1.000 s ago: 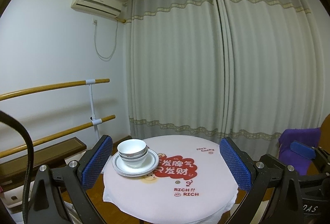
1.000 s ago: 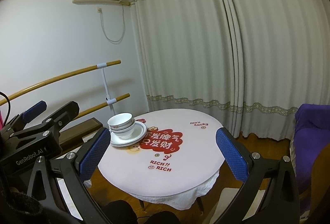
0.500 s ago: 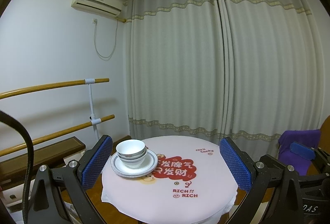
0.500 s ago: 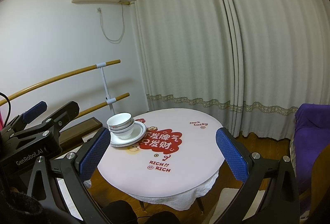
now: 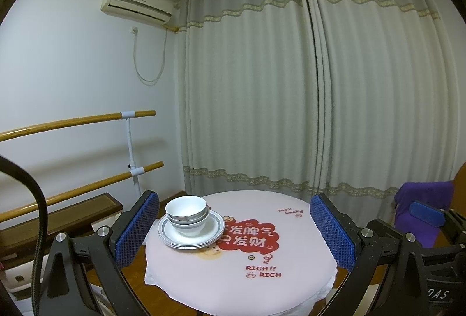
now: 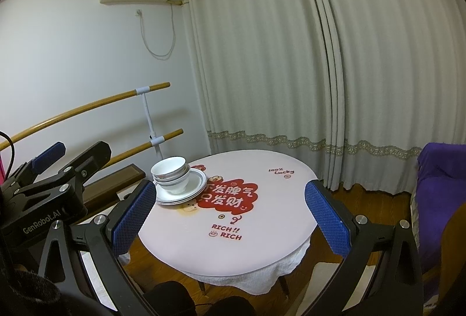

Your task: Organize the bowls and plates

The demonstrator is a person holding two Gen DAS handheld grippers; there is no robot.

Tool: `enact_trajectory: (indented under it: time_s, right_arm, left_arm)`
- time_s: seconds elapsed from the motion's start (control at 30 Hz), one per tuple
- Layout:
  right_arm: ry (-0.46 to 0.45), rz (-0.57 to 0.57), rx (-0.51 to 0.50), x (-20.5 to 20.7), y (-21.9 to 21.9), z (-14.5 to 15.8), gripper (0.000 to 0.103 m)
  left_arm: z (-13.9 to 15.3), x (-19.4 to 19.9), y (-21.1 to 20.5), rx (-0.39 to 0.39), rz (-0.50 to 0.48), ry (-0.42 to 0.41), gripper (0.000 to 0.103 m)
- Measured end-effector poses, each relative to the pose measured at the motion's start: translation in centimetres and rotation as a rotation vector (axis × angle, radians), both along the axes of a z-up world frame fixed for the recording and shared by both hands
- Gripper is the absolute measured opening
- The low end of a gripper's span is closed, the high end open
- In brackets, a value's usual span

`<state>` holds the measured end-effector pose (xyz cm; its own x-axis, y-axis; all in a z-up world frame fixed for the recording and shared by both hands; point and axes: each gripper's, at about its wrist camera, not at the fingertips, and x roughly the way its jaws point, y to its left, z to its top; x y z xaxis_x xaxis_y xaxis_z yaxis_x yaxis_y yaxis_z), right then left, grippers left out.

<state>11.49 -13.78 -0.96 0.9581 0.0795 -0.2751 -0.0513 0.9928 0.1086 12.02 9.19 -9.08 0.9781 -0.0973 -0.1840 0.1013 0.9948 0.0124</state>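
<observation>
White bowls (image 5: 187,214) (image 6: 171,172) are nested together on a stack of white, grey-rimmed plates (image 5: 214,231) (image 6: 196,185) at the left side of a small round table (image 5: 291,272) (image 6: 276,217). My left gripper (image 5: 234,228) is open, held back from the table with nothing between its blue pads. My right gripper (image 6: 230,212) is open too, also short of the table and empty. In the right wrist view the left gripper's body (image 6: 49,188) shows at the left edge.
The table wears a pale cloth with a red printed motif (image 5: 247,237). Wooden ballet bars (image 5: 78,124) run along the left wall, long curtains (image 5: 320,97) hang behind, and purple fabric (image 6: 437,188) lies at the right. Wood floor surrounds the table.
Both views drift very slightly; the table and dish stack shift a little left in the frames. Both grippers stay open and empty.
</observation>
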Motion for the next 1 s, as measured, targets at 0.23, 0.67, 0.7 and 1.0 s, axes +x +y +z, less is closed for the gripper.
enact_trajectory:
  time_s: [0.23, 0.67, 0.7, 1.0]
  right_arm:
    - [0.004, 0.002, 0.002, 0.01, 0.0, -0.15, 0.103]
    - [0.007, 0.003, 0.005, 0.06, -0.03, -0.17, 0.103]
    - [0.009, 0.003, 0.006, 0.05, -0.01, -0.17, 0.103]
    - [0.009, 0.004, 0.006, 0.05, 0.01, -0.14, 0.103]
  left_arm:
    - [0.0, 0.01, -0.04, 0.001, 0.0, 0.0, 0.102]
    - [0.05, 0.08, -0.11, 0.003, 0.003, 0.001, 0.102]
    - [0.09, 0.11, -0.11, 0.003, 0.002, 0.001, 0.102]
    - [0.1, 0.17, -0.16, 0.004, 0.004, -0.001, 0.102]
